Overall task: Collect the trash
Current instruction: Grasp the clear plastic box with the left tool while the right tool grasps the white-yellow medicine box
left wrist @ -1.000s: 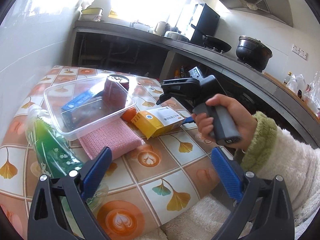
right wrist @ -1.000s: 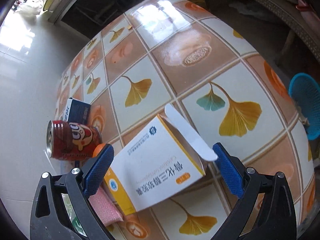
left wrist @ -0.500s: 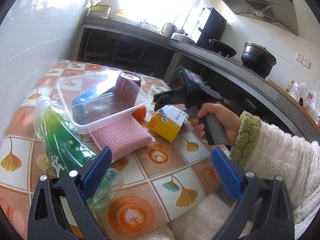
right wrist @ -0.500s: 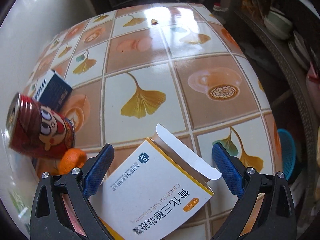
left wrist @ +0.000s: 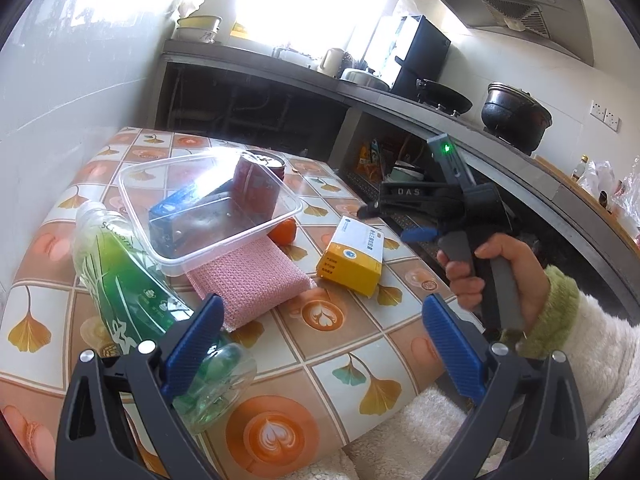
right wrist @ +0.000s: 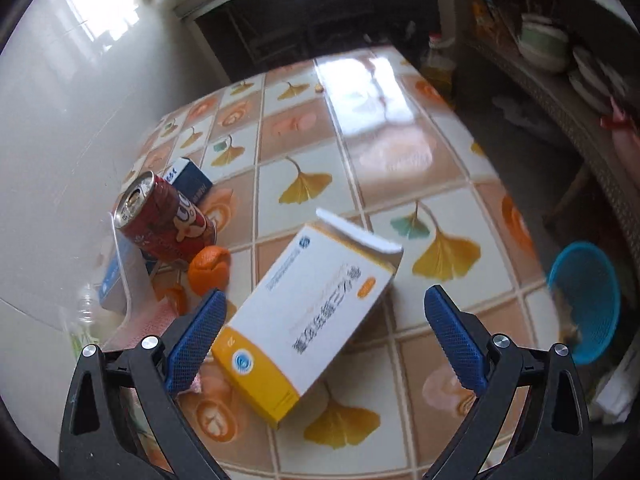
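Here my right gripper (right wrist: 320, 336) hangs wide open over the yellow-and-white box (right wrist: 308, 312); my left gripper (left wrist: 320, 344) gapes empty too.

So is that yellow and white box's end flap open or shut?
Open: the medicine box lies flat, its white end flap sticking out.

Carton (right wrist: 316, 312) is lying flat on the worktop (right wrist: 400, 152), with peel (right wrist: 209, 268) just left of it. Can (right wrist: 160, 220) is standing behind the peel, small box (right wrist: 191, 180) behind the can. Container (left wrist: 208, 204) is resting tilted on the cloth (left wrist: 252, 280), bottle (left wrist: 128, 280) lying to its left. Basket (right wrist: 588, 296) is sitting on the floor, right of the worktop.
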